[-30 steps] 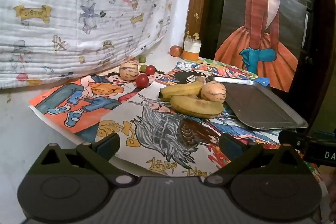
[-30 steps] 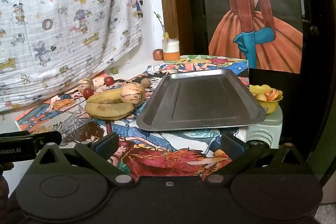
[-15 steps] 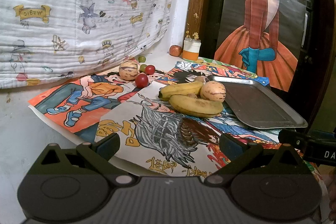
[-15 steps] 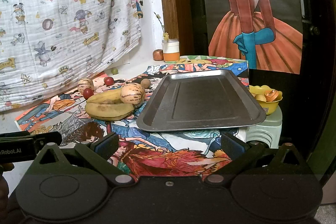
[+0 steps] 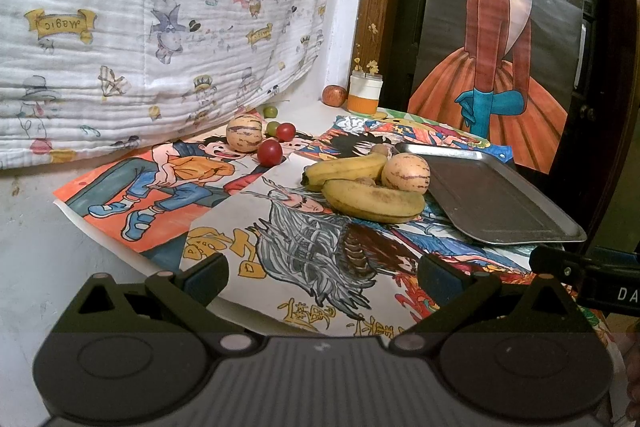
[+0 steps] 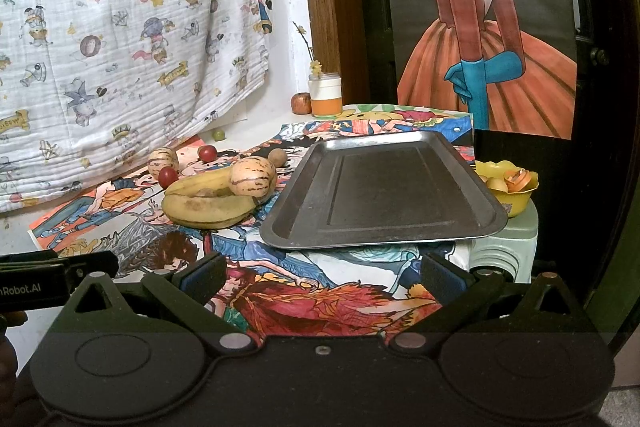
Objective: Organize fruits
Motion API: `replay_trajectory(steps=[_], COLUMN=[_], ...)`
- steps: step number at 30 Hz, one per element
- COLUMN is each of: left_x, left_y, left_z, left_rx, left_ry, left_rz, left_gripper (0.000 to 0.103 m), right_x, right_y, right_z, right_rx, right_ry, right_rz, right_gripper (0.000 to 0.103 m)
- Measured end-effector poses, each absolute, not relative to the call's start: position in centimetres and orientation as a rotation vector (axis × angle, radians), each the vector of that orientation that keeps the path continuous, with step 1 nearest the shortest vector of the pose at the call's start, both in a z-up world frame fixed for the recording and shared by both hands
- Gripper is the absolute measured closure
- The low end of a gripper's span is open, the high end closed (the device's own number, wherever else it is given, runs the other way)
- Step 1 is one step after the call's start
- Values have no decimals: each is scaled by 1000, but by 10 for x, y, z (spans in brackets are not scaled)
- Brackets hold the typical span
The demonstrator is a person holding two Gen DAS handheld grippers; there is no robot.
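Two yellow bananas (image 5: 372,201) (image 6: 206,205) lie together on a table covered with cartoon posters, with a striped round melon (image 5: 405,173) (image 6: 253,176) resting against them. A second striped melon (image 5: 244,133) (image 6: 163,161) sits farther back beside red cherry tomatoes (image 5: 269,152) (image 6: 168,176). A metal tray (image 5: 492,199) (image 6: 380,187), bare inside, lies right of the fruit. My left gripper (image 5: 320,277) is open, low over the table's near edge. My right gripper (image 6: 320,277) is open too, in front of the tray, holding nothing.
A white and orange jar (image 5: 364,95) (image 6: 326,95) and a small apple (image 5: 334,95) (image 6: 301,103) stand at the back by the wall. Green grapes (image 5: 272,113) lie near the hanging cloth. A yellow bowl (image 6: 508,187) of fruit sits on a stool right of the table.
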State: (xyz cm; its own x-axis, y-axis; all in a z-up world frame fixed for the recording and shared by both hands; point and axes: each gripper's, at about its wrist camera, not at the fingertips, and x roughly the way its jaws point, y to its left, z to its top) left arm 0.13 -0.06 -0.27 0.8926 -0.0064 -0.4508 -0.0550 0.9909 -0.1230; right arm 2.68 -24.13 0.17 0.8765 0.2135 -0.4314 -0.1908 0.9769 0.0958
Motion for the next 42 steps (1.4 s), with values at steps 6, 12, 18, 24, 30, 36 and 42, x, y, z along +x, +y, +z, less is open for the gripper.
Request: replay_trajectory(steps=[6,12,18,24,30,36,42], left_x=[1,1,2,2,2,2,3], left_y=[-1,-1,-1,-1,0,0,0], left_z=[-3,-3,-3,-3,-3,-3,-7], left_rx=[-134,-134,-134,-134,-134,-134,-137], left_ry=[468,468,469,469,470,471,477], left_rz=[25,25,25,26,25,26,38], left_gripper=[0,0,0,0,0,0,0], right_x=[27,27,28,28,28,29,31], right_y=[-241,-242,-242,-242,-242,-242,-242], right_z=[1,1,0,0,0,0,1], right_rx=[51,52,52,53,53,54,45], right_ry=[457,457,458,459,461,462,465], right_rz=[211,211,211,211,211,211,215], right_gripper=[0,0,0,0,0,0,0])
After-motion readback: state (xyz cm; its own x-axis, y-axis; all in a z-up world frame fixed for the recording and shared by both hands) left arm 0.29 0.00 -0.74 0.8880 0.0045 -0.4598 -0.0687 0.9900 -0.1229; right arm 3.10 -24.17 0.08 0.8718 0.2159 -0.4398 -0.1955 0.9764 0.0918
